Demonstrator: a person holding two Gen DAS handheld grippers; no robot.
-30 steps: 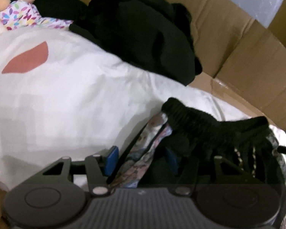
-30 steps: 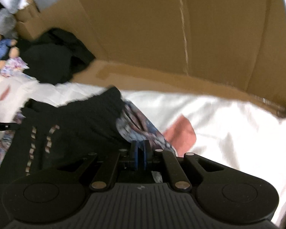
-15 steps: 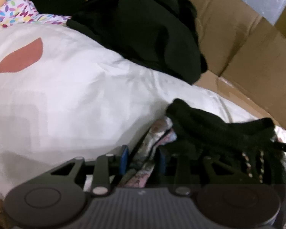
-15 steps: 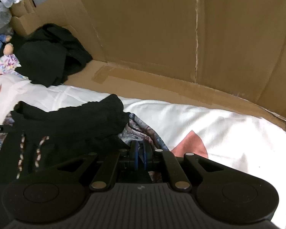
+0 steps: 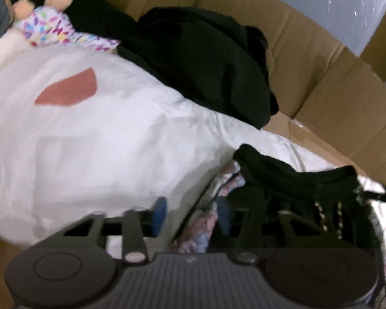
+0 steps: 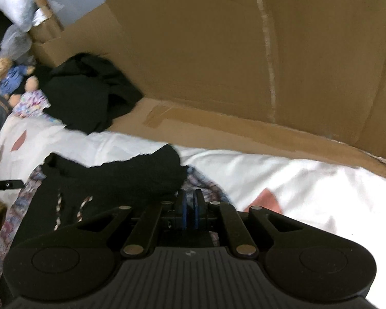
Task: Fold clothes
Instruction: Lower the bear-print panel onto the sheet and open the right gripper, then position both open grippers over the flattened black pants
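— While nothing looks folded yet, how far along would you say this is?

— Right at the start, I'd judge. The garment is bunched on the white sheet, and every fold is left to do.

— And the grippers?

— The left gripper has just been closing. Its pads stand apart, with the garment's patterned edge between them, nearer the right-hand pad. The right gripper is closed; patterned cloth lies at its tips, but I can't tell if any is pinched.

— How does the garment look?

— It has a thick black waistband just beyond both pairs of fingers, braided cords hanging down, and soft, crumpled printed fabric.
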